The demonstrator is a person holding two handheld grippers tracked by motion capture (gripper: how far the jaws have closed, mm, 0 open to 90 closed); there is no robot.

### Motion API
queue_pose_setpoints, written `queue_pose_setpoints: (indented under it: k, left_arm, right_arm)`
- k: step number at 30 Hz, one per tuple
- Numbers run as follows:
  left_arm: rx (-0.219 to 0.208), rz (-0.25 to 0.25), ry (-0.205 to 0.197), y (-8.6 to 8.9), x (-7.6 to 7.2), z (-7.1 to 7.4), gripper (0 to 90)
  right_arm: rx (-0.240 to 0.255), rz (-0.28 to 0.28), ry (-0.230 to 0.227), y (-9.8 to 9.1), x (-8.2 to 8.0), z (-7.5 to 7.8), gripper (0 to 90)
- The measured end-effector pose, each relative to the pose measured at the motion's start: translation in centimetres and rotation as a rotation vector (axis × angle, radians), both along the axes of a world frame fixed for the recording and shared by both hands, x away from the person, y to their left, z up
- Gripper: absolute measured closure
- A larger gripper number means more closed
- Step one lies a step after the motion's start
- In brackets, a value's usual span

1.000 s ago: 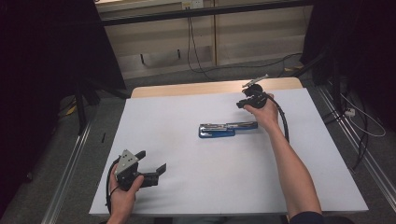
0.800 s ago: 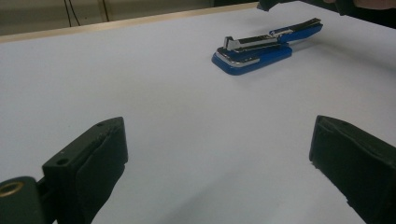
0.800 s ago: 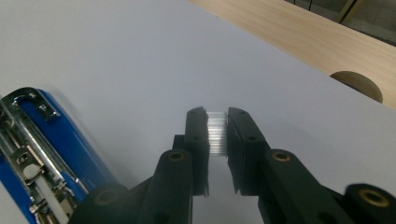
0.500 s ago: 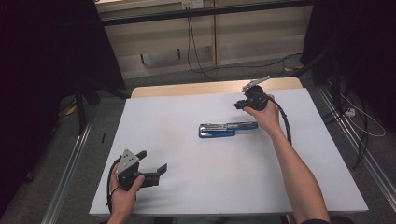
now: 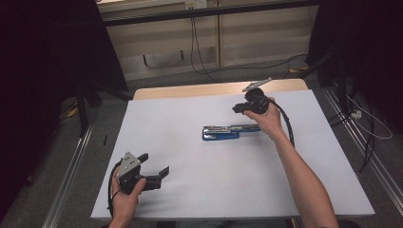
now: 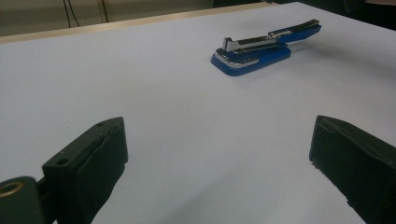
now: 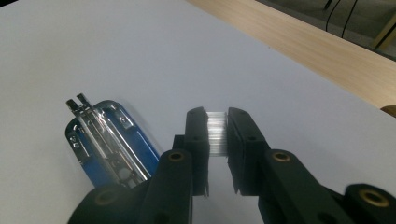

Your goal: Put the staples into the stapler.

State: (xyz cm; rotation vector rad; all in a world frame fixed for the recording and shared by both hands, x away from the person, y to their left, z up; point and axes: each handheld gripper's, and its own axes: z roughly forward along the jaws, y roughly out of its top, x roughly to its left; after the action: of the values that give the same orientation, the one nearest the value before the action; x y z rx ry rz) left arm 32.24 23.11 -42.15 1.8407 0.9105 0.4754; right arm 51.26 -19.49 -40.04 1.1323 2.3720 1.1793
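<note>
A blue stapler [image 5: 223, 132] lies flipped open in the middle of the white table top, its metal staple channel facing up [image 7: 105, 140]. My right gripper [image 5: 241, 108] hovers just above the stapler's far right end. In the right gripper view its jaws [image 7: 216, 116] are shut on a short silvery strip of staples [image 7: 216, 133]. My left gripper [image 5: 154, 164] rests near the table's front left, open and with nothing between its fingers; the left gripper view [image 6: 219, 140] looks across bare table at the stapler [image 6: 261, 51].
A white sheet covers the table [image 5: 190, 190]; a bare wooden strip [image 5: 190, 90] runs along its far edge. Cables lie on the floor behind and to the right. Metal rails flank both sides of the table.
The right hand with the staple strip has drifted slightly left and up above the stapler's end. The left gripper and the stapler have stayed put.
</note>
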Motion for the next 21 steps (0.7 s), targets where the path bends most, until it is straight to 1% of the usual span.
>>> queue_pose_setpoints:
  k: [5,8,11,17,20,21]
  left_arm:
    - [0.000,0.000,-0.003,0.0,0.0,0.0,4.5]
    - [-0.013,-0.006,0.014,0.1,0.1,0.0,4.5]
    - [-0.013,-0.003,0.008,0.2,0.1,0.0,4.5]
    - [-0.012,-0.003,0.007,0.1,0.0,0.0,4.5]
    - [-0.012,-0.003,0.005,0.1,0.0,0.0,4.5]
    - [-0.014,-0.002,0.006,0.1,0.0,0.0,4.4]
  right_arm:
    - [0.003,0.020,-0.004,0.5,-0.3,0.1,79.4]
    - [0.000,0.038,-0.010,0.7,-0.5,0.2,79.5]
    - [0.004,0.051,-0.013,0.9,-0.7,0.2,79.5]
    - [0.007,0.094,-0.023,1.6,-1.1,0.4,79.5]
    - [0.002,0.109,-0.018,2.1,-1.3,0.3,79.5]
    - [0.010,0.111,-0.014,2.3,-1.3,0.3,79.4]
